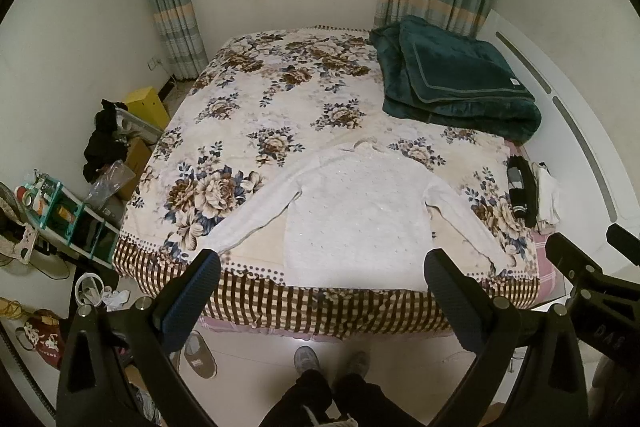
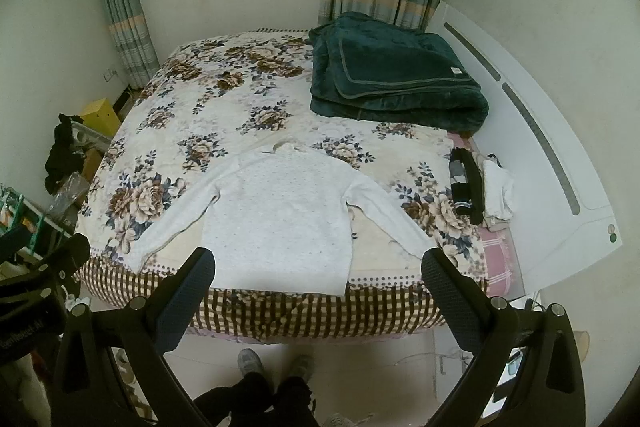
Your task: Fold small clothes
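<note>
The white sweater (image 1: 356,215) is a soft knit with tiny glinting specks. Under it, the bedspread (image 1: 260,99) is matt printed cloth. The green blanket (image 1: 452,79) looks plush and velvety. The fingers (image 1: 192,299) wear dimpled, rubbery dark pads.

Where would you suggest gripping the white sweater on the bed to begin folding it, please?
Probably at a cuff. The white sweater lies flat, sleeves angled out toward the near bed edge, so each open gripper, left gripper and right gripper, could come from the near side and pinch its nearer sleeve end to fold inward.
</note>
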A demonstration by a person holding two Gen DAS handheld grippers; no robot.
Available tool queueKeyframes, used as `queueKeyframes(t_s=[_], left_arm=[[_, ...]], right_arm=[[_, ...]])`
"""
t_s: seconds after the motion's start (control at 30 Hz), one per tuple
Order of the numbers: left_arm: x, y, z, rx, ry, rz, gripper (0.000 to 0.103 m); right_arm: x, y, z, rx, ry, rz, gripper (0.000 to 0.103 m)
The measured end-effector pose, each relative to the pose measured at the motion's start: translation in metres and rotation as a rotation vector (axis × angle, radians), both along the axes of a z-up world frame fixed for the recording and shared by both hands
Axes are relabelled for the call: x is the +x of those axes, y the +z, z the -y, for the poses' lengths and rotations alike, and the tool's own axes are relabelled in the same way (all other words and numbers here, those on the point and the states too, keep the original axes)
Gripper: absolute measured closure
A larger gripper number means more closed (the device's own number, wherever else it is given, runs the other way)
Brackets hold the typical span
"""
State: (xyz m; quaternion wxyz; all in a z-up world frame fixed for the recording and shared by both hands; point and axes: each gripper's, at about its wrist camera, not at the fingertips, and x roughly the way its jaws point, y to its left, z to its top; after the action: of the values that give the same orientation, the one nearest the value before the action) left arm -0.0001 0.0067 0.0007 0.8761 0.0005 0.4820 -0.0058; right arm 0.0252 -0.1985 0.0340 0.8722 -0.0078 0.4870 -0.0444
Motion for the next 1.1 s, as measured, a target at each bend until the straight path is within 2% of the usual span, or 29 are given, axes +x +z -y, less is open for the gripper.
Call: queueKeyframes(t_s=[0.87,1.1], left_arm=[[-0.002,-0.001,0.001,-0.005,-0.001,0.005,0.000],[-0.002,-0.002,0.002,-0.006,-0.001,0.006,0.000]], right_arm=[[0.005,-0.001,-0.004,-0.003,0.000,0.001,0.000],[0.003,0.003,-0.016,-0.001,-0.004,-0.002,0.000]])
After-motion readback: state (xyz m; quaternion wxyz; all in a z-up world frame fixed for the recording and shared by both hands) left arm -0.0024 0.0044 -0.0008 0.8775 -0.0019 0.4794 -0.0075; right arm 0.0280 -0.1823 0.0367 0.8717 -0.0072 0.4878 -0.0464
